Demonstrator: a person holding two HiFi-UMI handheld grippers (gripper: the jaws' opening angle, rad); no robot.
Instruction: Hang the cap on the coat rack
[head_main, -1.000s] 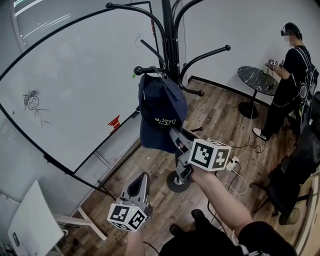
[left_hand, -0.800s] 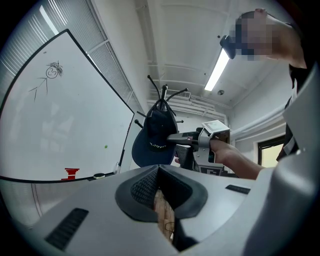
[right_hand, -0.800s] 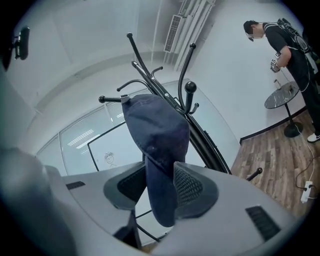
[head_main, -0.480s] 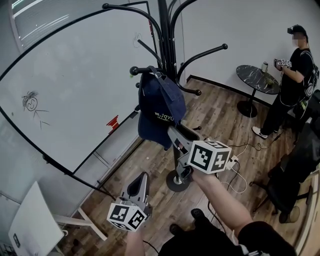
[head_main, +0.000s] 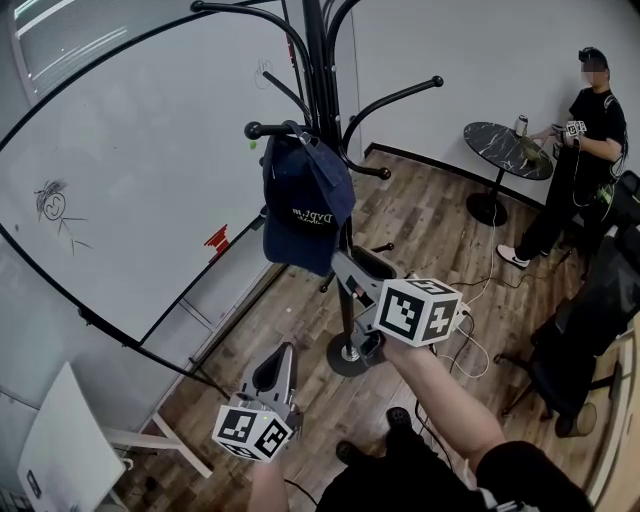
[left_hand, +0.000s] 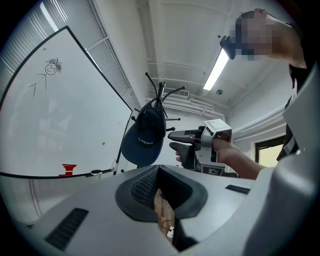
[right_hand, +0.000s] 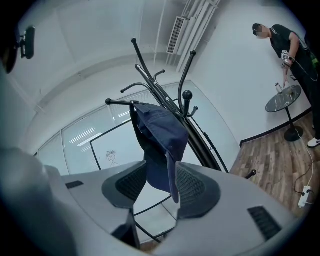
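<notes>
A dark blue cap (head_main: 300, 205) hangs by its back strap from a peg (head_main: 262, 130) of the black coat rack (head_main: 318, 90). My right gripper (head_main: 346, 268) sits just below and to the right of the cap, apart from it. Its jaws have just been opening and stand open. In the right gripper view the cap (right_hand: 159, 140) dangles ahead of the right gripper (right_hand: 160, 182), its brim in line with the gap, and neither pad presses it. My left gripper (head_main: 282, 352) is lower, shut and empty. In the left gripper view the left gripper (left_hand: 159, 172) looks at the cap (left_hand: 144, 140) and the right gripper (left_hand: 173, 141).
A large whiteboard (head_main: 120, 200) leans on the wall left of the rack. The rack's round base (head_main: 345, 355) stands on wood floor near a power strip (head_main: 465, 322). A person stands by a round black table (head_main: 505, 150) at far right. A black chair (head_main: 580, 350) is nearer.
The right jaws have opened and let go of the cap's brim. The cap now hangs free from the peg, a little away from that gripper. The left gripper has stayed put.
</notes>
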